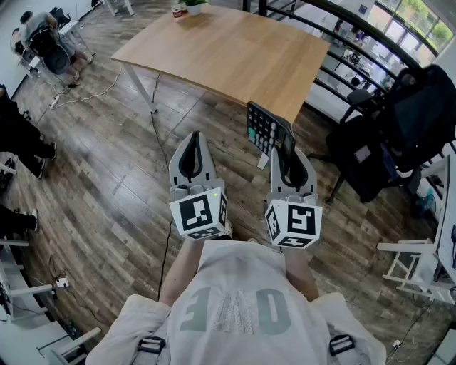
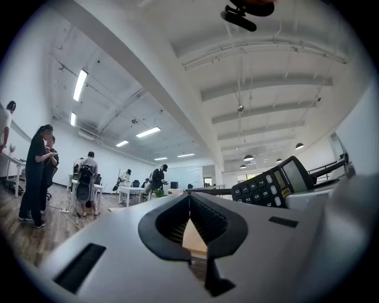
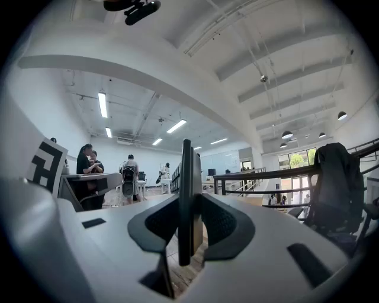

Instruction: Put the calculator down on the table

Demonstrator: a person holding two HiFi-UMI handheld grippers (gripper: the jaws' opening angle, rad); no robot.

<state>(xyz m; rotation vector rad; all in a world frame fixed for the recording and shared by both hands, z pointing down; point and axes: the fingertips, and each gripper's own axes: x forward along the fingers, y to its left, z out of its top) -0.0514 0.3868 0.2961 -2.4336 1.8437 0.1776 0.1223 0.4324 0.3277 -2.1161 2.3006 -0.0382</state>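
Note:
My right gripper (image 1: 283, 142) is shut on a black calculator (image 1: 267, 128), held upright above the wooden floor. In the right gripper view the calculator (image 3: 188, 195) stands edge-on between the two pads of the right gripper (image 3: 190, 204). From the left gripper view its keys and display (image 2: 273, 182) show at the right. Beside it, my left gripper (image 1: 194, 137) is shut and holds nothing; its jaw tips meet (image 2: 189, 197). Ahead of both grippers lies the light wooden table (image 1: 228, 53), its near corner just beyond the calculator.
A small potted plant (image 1: 192, 6) sits at the table's far edge. A black chair draped with dark bags (image 1: 388, 139) stands to the right, a black railing (image 1: 356, 43) behind it. People (image 1: 50, 43) are at desks on the far left. A cable (image 1: 158, 142) runs across the floor.

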